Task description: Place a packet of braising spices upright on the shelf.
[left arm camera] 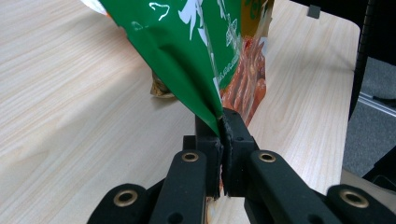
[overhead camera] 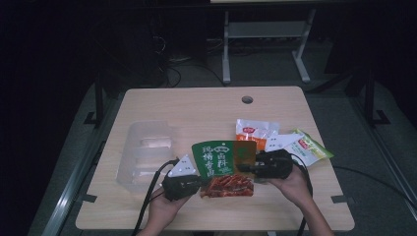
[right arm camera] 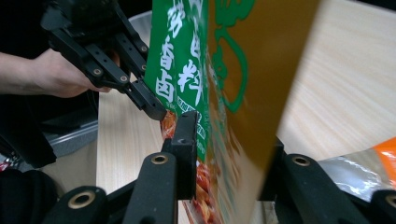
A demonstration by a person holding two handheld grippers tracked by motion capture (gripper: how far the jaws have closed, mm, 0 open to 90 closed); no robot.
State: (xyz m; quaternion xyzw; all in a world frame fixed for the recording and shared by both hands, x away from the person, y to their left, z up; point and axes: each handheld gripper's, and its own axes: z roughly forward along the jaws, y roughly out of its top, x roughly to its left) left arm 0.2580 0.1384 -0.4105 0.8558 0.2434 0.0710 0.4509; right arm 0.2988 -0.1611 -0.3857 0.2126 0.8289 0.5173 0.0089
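A green and orange snack packet (overhead camera: 223, 167) with red food printed on its lower part is held up over the table's near middle. My left gripper (overhead camera: 199, 183) is shut on its lower left corner; in the left gripper view the jaws (left arm camera: 221, 126) pinch the green edge (left arm camera: 187, 37). My right gripper (overhead camera: 246, 167) is at the packet's right side. In the right gripper view its jaws (right arm camera: 231, 140) stand apart with the packet (right arm camera: 252, 70) between them, not pressed. The left gripper (right arm camera: 154, 109) shows there too, at the packet's far edge.
A clear plastic tray (overhead camera: 142, 152) lies at the table's left. An orange packet (overhead camera: 253, 130) and a white and green packet (overhead camera: 307, 147) lie right of centre. A round hole (overhead camera: 247, 100) sits near the wooden table's (overhead camera: 196, 103) far edge.
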